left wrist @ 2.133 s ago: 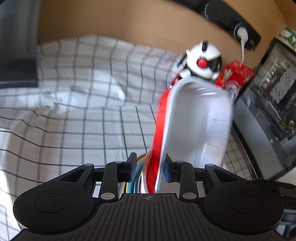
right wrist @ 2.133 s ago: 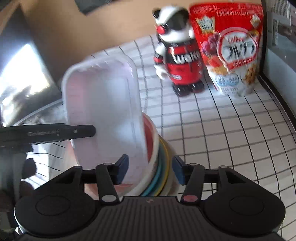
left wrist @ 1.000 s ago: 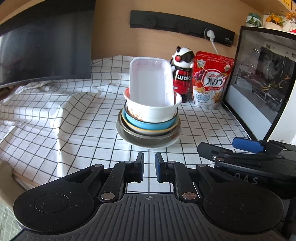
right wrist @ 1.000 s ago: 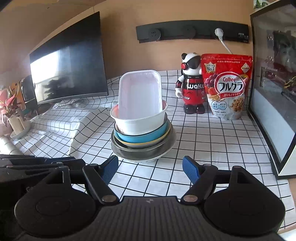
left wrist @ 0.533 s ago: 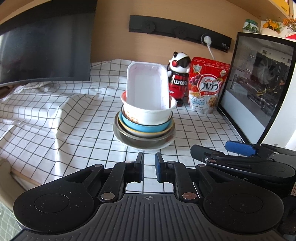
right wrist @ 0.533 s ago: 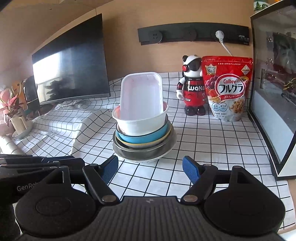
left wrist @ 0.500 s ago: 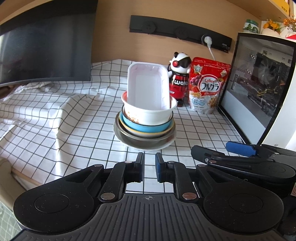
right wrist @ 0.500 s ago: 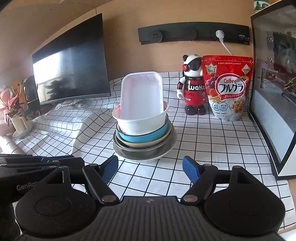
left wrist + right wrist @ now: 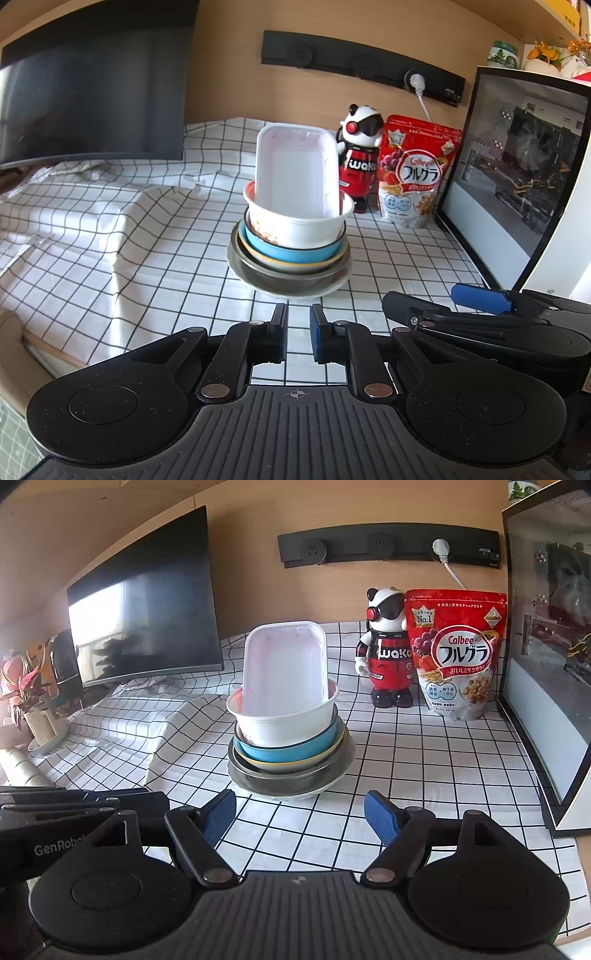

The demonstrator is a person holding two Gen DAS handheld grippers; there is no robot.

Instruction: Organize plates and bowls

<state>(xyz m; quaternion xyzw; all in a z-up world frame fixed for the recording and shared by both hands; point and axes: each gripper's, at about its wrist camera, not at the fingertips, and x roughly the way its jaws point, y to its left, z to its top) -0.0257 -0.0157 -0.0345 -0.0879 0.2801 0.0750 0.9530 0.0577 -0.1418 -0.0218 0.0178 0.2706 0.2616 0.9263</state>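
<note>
A stack of dishes stands on the checked cloth: a white plate and a steel bowl (image 9: 284,275) at the bottom, a yellow-rimmed dish, a blue bowl (image 9: 291,251), a white round bowl (image 9: 295,229), and a white rectangular tray (image 9: 297,177) standing tilted in it. The stack also shows in the right wrist view (image 9: 288,738). My left gripper (image 9: 297,334) is nearly shut and empty, in front of the stack. My right gripper (image 9: 299,814) is open and empty, also in front of the stack and apart from it.
A panda figure (image 9: 388,653) and a red cereal bag (image 9: 456,653) stand behind the stack on the right. A computer case (image 9: 517,177) is at the far right, a monitor (image 9: 147,609) at the back left, a potted plant (image 9: 33,701) at the far left.
Both grippers have pulled back from the stack. The left one let go of the white tray, which now rests in the top bowl. In the last half second almost nothing moved.
</note>
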